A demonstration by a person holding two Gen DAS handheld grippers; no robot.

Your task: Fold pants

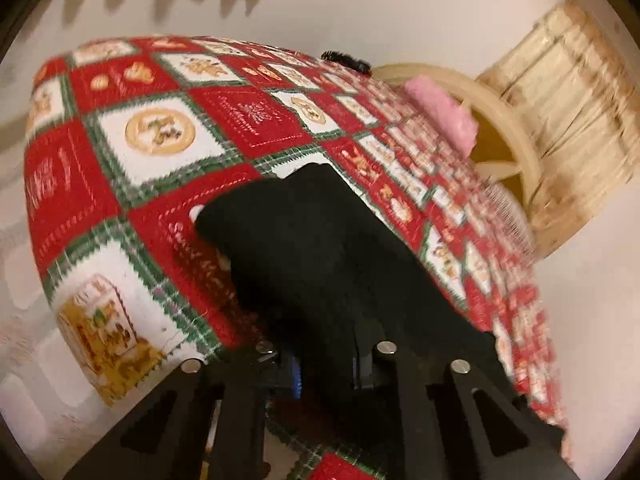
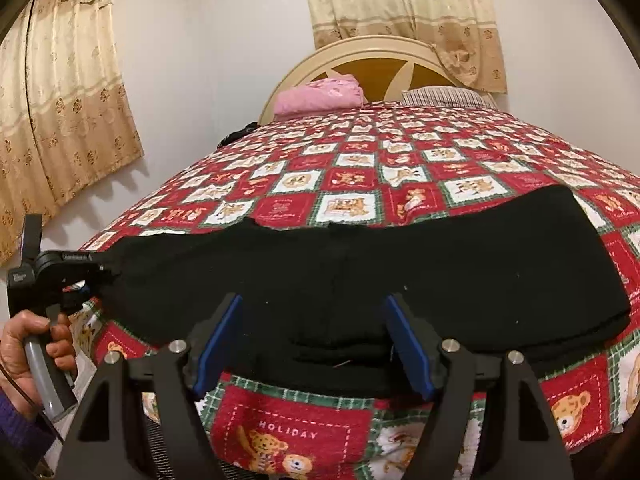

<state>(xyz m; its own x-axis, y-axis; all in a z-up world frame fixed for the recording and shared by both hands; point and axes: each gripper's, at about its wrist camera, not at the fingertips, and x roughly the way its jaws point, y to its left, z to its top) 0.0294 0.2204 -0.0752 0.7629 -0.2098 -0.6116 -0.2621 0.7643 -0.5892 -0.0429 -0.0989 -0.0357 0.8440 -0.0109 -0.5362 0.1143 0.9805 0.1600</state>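
Note:
The black pants (image 2: 360,272) lie across the near end of a bed with a red, white and green bear quilt (image 2: 360,168). My right gripper (image 2: 314,340) is open with its blue pads on either side of the pants' near edge. My left gripper (image 2: 86,280) shows at the left in the right wrist view, a hand on its handle, holding the pants' left end. In the left wrist view the left gripper (image 1: 326,364) is shut on the black pants (image 1: 320,260), which stretch away over the quilt (image 1: 160,132).
A pink folded cloth (image 2: 320,94) and a striped pillow (image 2: 444,96) lie at the rounded headboard (image 2: 376,52). Beige curtains (image 2: 60,112) hang on the white walls. A small dark object (image 1: 346,60) lies at the bed's far edge.

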